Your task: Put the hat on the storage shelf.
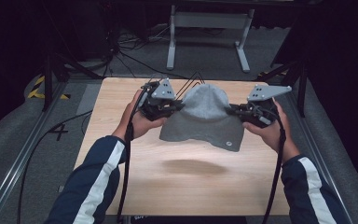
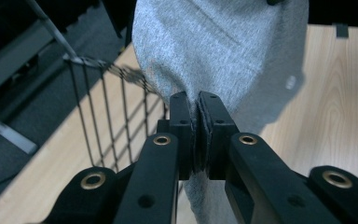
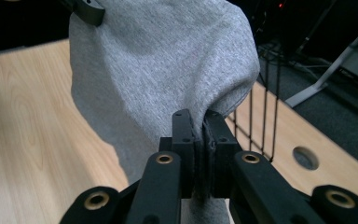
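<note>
Left claw: pressed together on a fold of the grey cloth, fabric pinched between the pads, at the cloth's left edge. Right claw: likewise pinching a fold, at the cloth's right edge. Seen from the high view: left claw and right claw at opposite sides of the cloth, roughly level with each other.

Cloth held up off the counter, stretched between the two claws, hanging in a rounded, hood-like shape with the lower hem drooping toward the person; a soft shadow on the wood beneath the cloth, well apart from it. Small round tag near the cloth's lower right corner.

Long axis of the cloth: side to side, claw to claw. Neither hand nearer than the other; both gripping equally far out.

Beyond the cloth, at the counter's far edge: a black wire basket, behind the cloth and slightly toward the left claw. Probably the next target — a carry away from the person, both claws moving together to keep the span taut.
</note>
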Tool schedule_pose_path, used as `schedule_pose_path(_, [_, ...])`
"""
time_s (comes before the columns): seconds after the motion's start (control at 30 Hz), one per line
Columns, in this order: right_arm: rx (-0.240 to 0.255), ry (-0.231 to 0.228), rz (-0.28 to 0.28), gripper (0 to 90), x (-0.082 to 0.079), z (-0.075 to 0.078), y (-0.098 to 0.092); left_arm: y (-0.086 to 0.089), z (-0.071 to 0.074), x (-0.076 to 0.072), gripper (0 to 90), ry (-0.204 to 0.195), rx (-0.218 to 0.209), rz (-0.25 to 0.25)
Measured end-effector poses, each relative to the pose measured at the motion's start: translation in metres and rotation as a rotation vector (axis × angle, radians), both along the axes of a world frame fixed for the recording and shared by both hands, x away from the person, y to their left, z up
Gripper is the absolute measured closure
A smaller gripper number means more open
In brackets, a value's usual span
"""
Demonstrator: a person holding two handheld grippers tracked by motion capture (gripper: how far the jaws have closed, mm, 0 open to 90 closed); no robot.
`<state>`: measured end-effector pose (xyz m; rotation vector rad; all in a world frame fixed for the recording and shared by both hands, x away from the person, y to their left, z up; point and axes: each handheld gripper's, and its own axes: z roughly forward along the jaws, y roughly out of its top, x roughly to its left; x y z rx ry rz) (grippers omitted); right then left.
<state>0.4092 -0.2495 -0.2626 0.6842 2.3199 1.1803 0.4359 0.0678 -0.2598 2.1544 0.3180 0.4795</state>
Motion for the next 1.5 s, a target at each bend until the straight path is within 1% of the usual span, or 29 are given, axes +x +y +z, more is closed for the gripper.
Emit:
schedule_pose_path(0.03, [0.004,-0.010,-0.003,84.6,0.002,0.008,-0.001,0.000,0.006,0.001,84.9,0.000,-0.013,-0.004])
schedule_pose_path(0.1, [0.008,-0.034,-0.016,84.6,0.006,0.024,-0.002,-0.001,0.019,0.006,84.9,-0.025,-0.012,0.000])
schedule_pose_path(0.2, [0.024,-0.056,-0.028,84.6,0.013,0.043,-0.004,-0.002,0.037,0.014,84.9,-0.043,-0.018,0.014])
schedule_pose_path(0.23, [0.024,-0.056,-0.028,84.6,0.013,0.043,-0.004,-0.002,0.037,0.014,85.0,-0.043,-0.018,0.014])
schedule_pose_path(0.27, [0.028,-0.064,-0.031,84.6,0.017,0.050,-0.004,-0.002,0.043,0.016,85.0,-0.048,-0.032,0.020])
schedule_pose_path(0.3, [0.025,-0.072,-0.034,84.6,0.021,0.056,-0.003,-0.002,0.050,0.018,84.9,-0.065,-0.027,0.022])
schedule_pose_path(0.4, [0.027,-0.094,-0.040,84.6,0.030,0.070,-0.001,-0.001,0.060,0.023,85.0,-0.071,-0.045,0.045])
schedule_pose_path(0.47, [0.038,-0.099,-0.046,84.7,0.037,0.077,0.001,0.000,0.066,0.028,85.0,-0.077,-0.045,0.061])
schedule_pose_path(0.53, [0.038,-0.106,-0.052,84.6,0.043,0.081,0.003,0.001,0.071,0.035,85.0,-0.084,-0.047,0.082])
schedule_pose_path(0.57, [0.043,-0.110,-0.051,84.6,0.046,0.082,0.004,0.001,0.073,0.039,85.0,-0.077,-0.052,0.097])
schedule_pose_path(0.6, [0.043,-0.110,-0.051,84.6,0.046,0.082,0.004,0.001,0.073,0.039,85.0,-0.077,-0.052,0.097])
schedule_pose_path(0.67, [0.042,-0.122,-0.054,84.6,0.053,0.083,0.006,0.002,0.074,0.047,85.0,-0.082,-0.066,0.116])
schedule_pose_path(0.7, [0.061,-0.136,-0.039,84.6,0.057,0.083,0.007,0.004,0.074,0.053,85.1,-0.068,-0.098,0.124])
schedule_pose_path(0.77, [0.066,-0.143,-0.044,84.6,0.059,0.083,0.007,0.004,0.074,0.056,85.1,-0.075,-0.098,0.130])
schedule_pose_path(0.83, [0.092,-0.146,-0.060,84.6,0.067,0.084,0.003,0.003,0.073,0.062,85.0,-0.070,-0.111,0.141])
schedule_pose_path(0.93, [0.100,-0.151,-0.077,84.7,0.076,0.087,0.001,0.002,0.074,0.068,85.1,-0.072,-0.114,0.150])
schedule_pose_path(1.0, [0.094,-0.157,-0.088,84.7,0.082,0.089,0.002,0.000,0.074,0.072,85.0,-0.079,-0.115,0.161])
schedule_pose_path(1.07, [0.092,-0.158,-0.094,84.7,0.088,0.091,0.003,-0.002,0.073,0.075,85.1,-0.064,-0.120,0.166])
schedule_pose_path(1.1, [0.094,-0.159,-0.097,84.7,0.090,0.091,0.003,-0.003,0.072,0.078,85.1,-0.071,-0.112,0.162])
schedule_pose_path(1.13, [0.102,-0.159,-0.099,84.7,0.093,0.091,0.004,-0.004,0.071,0.078,85.1,-0.059,-0.120,0.165])
schedule_pose_path(1.17, [0.103,-0.154,-0.100,84.7,0.094,0.090,0.005,-0.004,0.069,0.080,85.0,-0.059,-0.109,0.166])
schedule_pose_path(1.23, [0.101,-0.151,-0.095,84.7,0.097,0.087,0.006,-0.004,0.065,0.083,85.0,-0.046,-0.107,0.166])
schedule_pose_path(1.33, [0.100,-0.135,-0.097,84.7,0.101,0.081,0.007,-0.002,0.058,0.087,85.0,-0.020,-0.127,0.172])
schedule_pose_path(1.4, [0.098,-0.128,-0.094,84.7,0.103,0.076,0.007,-0.002,0.053,0.088,85.1,-0.014,-0.134,0.178])
schedule_pose_path(1.43, [0.097,-0.122,-0.095,84.7,0.103,0.074,0.007,-0.001,0.051,0.089,85.0,-0.006,-0.133,0.172])
schedule_pose_path(1.47, [0.100,-0.119,-0.094,84.7,0.103,0.071,0.006,-0.001,0.050,0.088,85.0,-0.006,-0.137,0.169])
schedule_pose_path(1.5, [0.098,-0.118,-0.092,84.7,0.103,0.070,0.006,-0.001,0.049,0.088,85.0,-0.009,-0.132,0.172])
